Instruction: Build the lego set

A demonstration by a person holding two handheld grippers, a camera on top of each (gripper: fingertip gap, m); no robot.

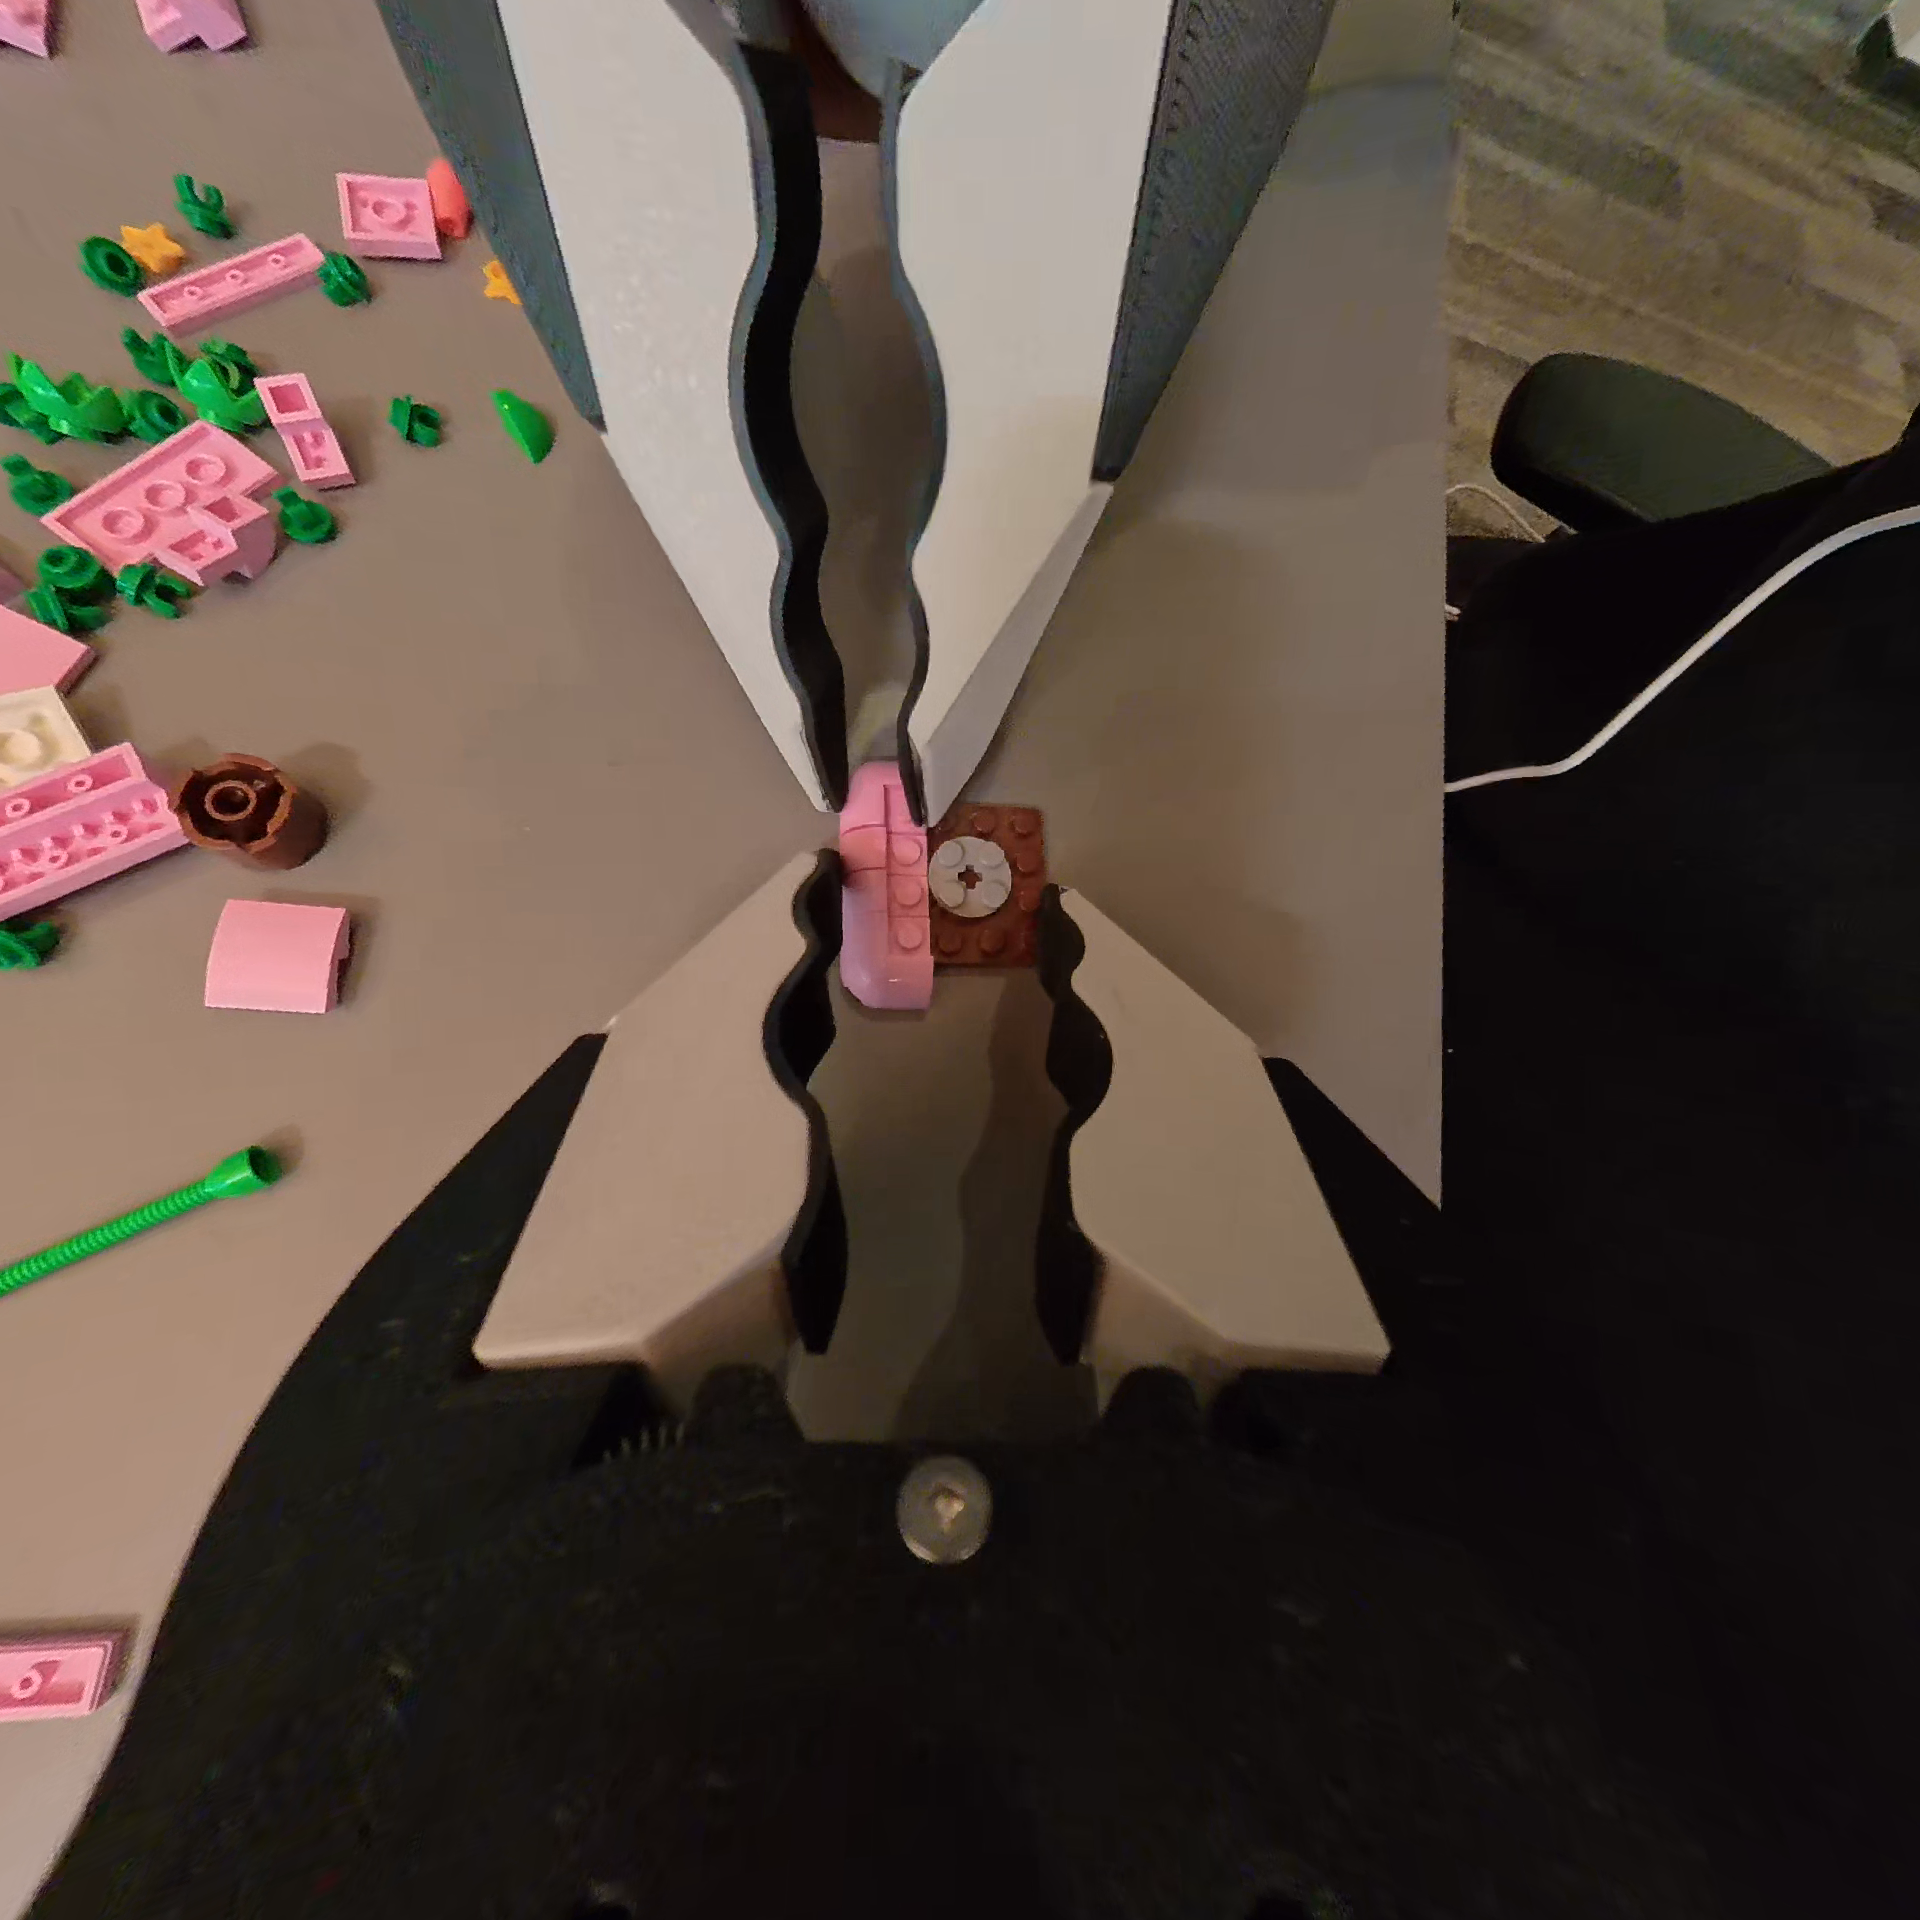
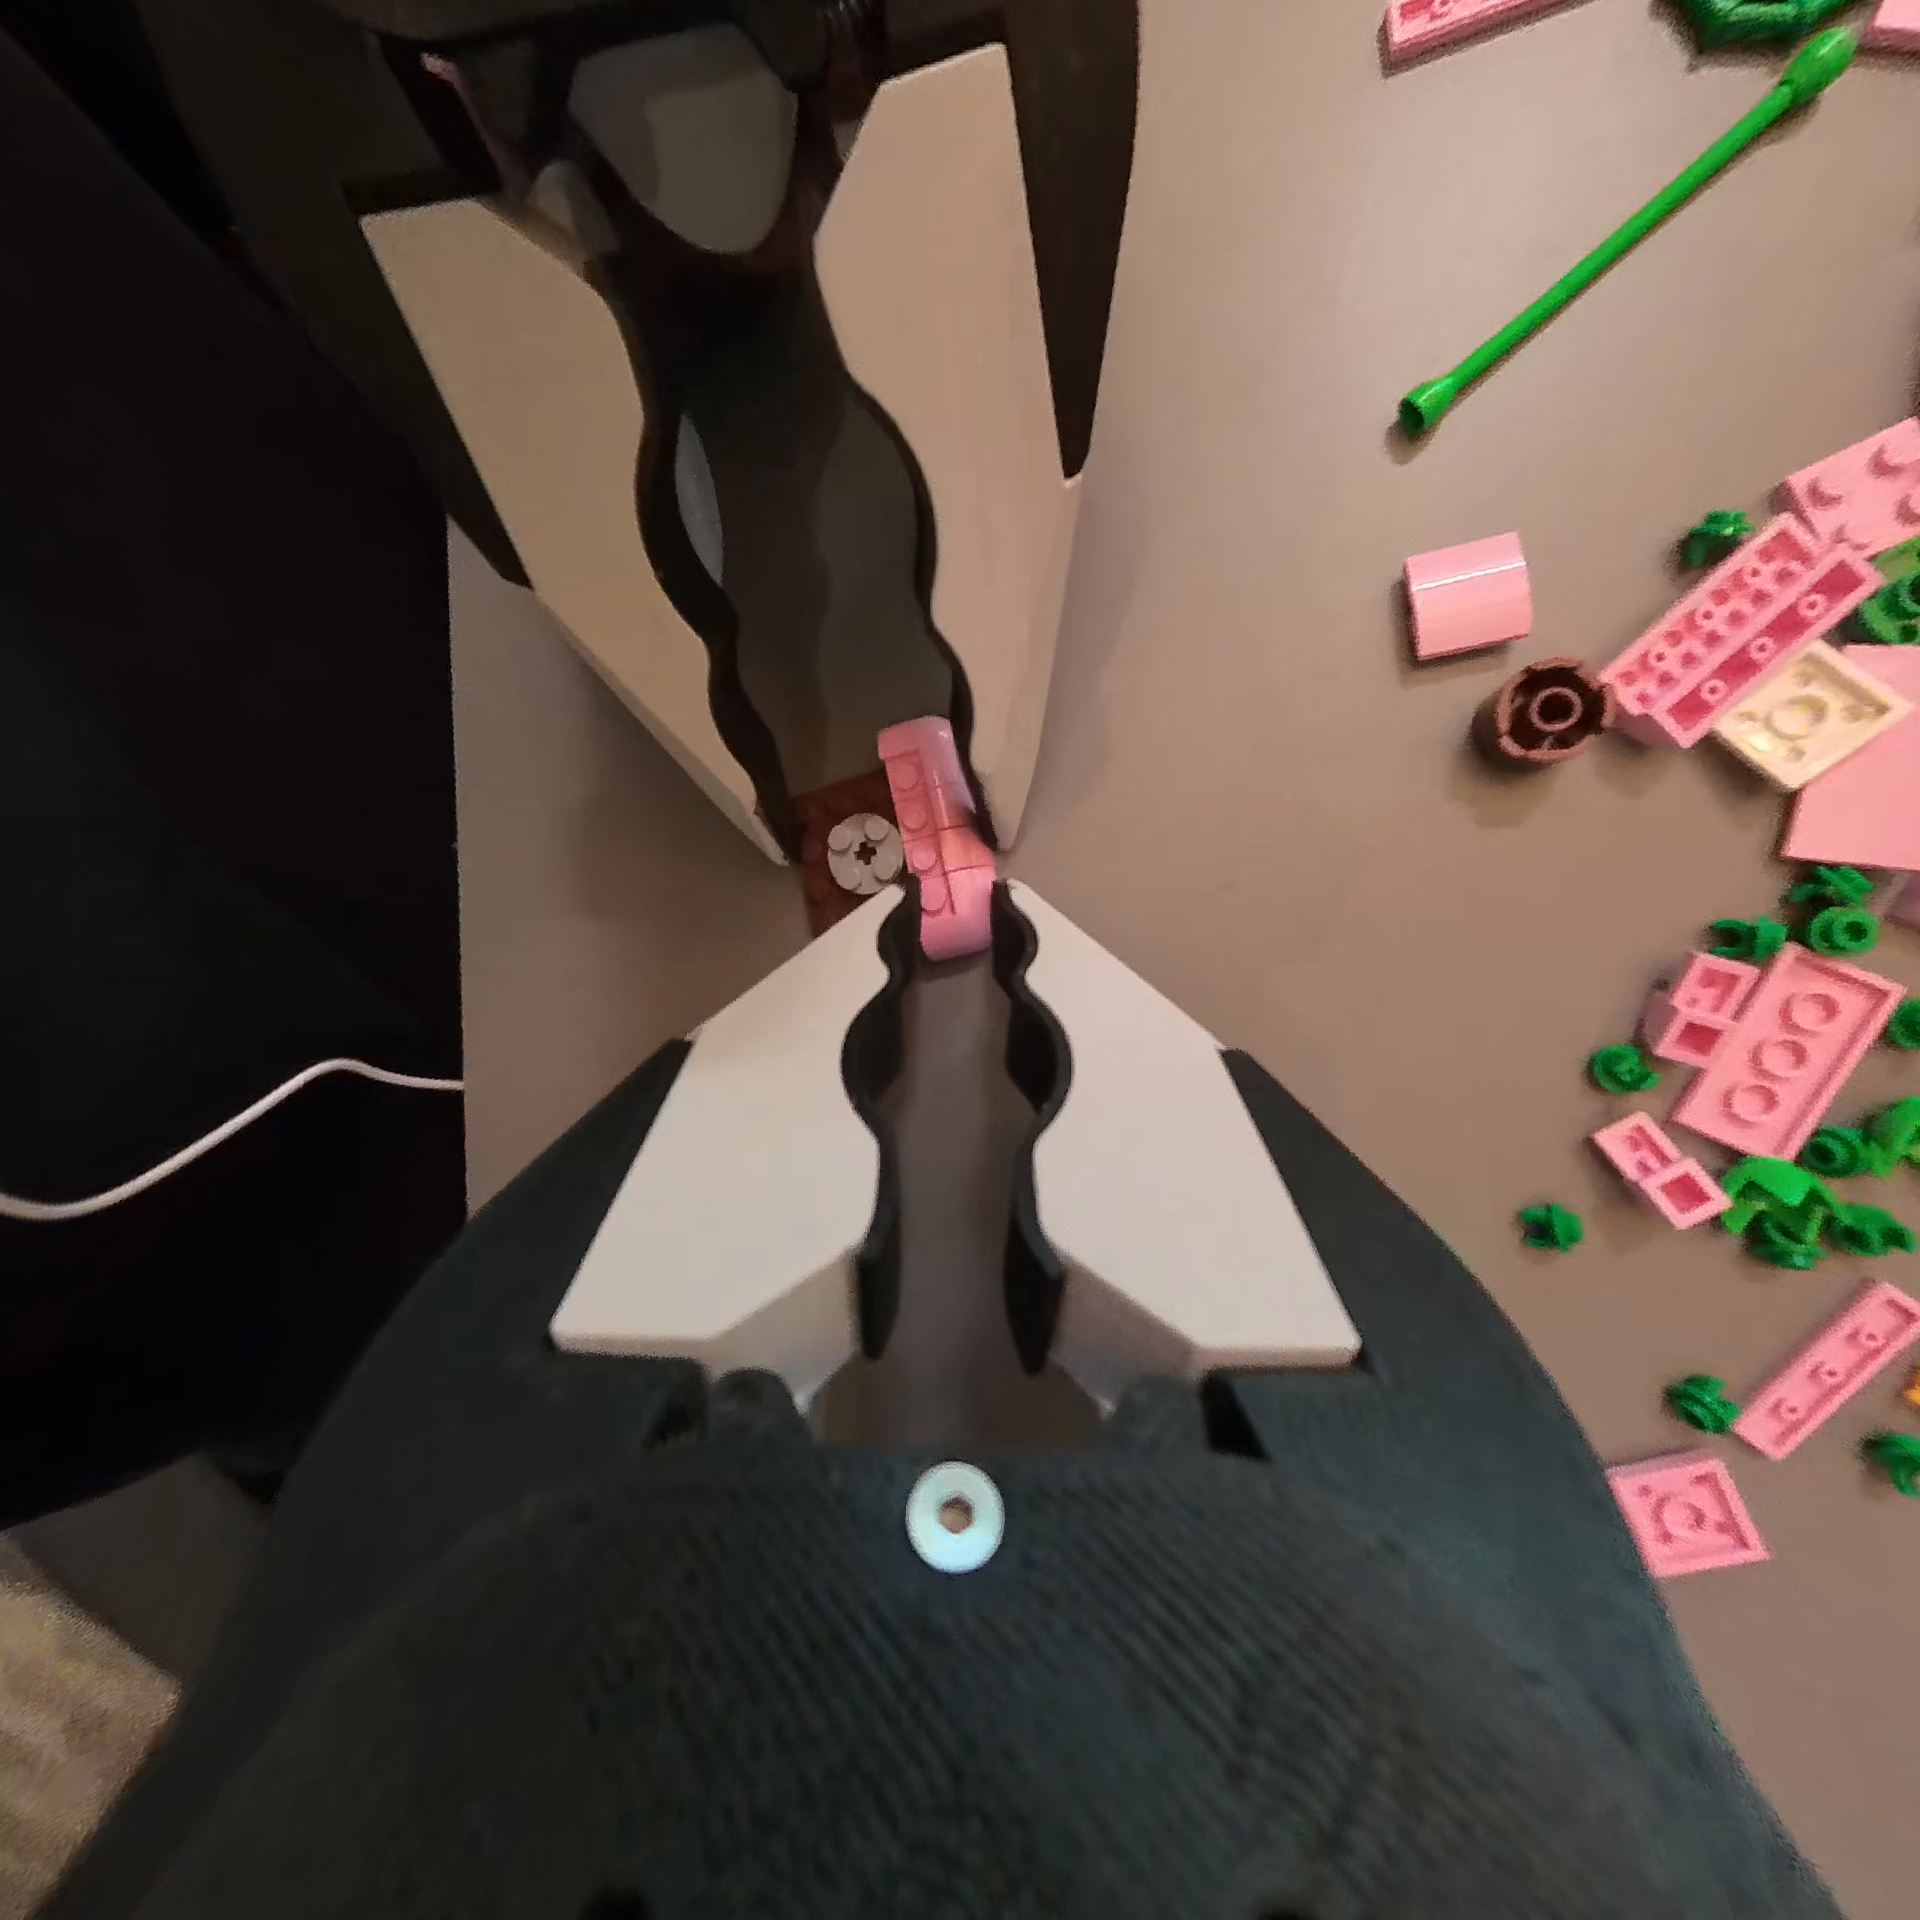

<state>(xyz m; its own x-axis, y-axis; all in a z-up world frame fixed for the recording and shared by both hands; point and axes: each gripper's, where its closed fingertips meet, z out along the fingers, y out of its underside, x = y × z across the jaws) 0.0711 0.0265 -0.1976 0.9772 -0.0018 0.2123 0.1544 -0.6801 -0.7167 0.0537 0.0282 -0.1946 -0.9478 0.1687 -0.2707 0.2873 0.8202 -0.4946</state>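
Observation:
A small assembly sits at the meeting point of both grippers: a brown plate (image 1: 997,940) with a grey round plate (image 1: 971,876) on it and a pink curved piece (image 1: 883,935) along one edge. My left gripper (image 1: 935,883) is shut across the assembly, one finger on the pink side and one on the brown plate's edge. My right gripper (image 1: 876,795) comes in from the opposite side and is shut on the end of the pink piece. In the right wrist view the right gripper (image 2: 956,899) pinches the pink piece (image 2: 935,831) beside the grey round plate (image 2: 862,852) and brown plate (image 2: 821,810). The left gripper (image 2: 883,831) faces it.
Loose pink bricks (image 1: 166,499) and small green pieces (image 1: 73,405) lie to the left on the grey table (image 1: 520,831). Also there are a brown round brick (image 1: 244,810), a pink curved slope (image 1: 275,956) and a green stem (image 1: 135,1226). The table edge (image 1: 1444,623) and a black chair (image 1: 1662,831) are close on the right. My left and right fingertips are right by each other. The brown round brick (image 1: 244,810) is about 9 centimeters from both grippers' fingertips. My right wrist view (image 2: 1537,703) looks at it from another angle.

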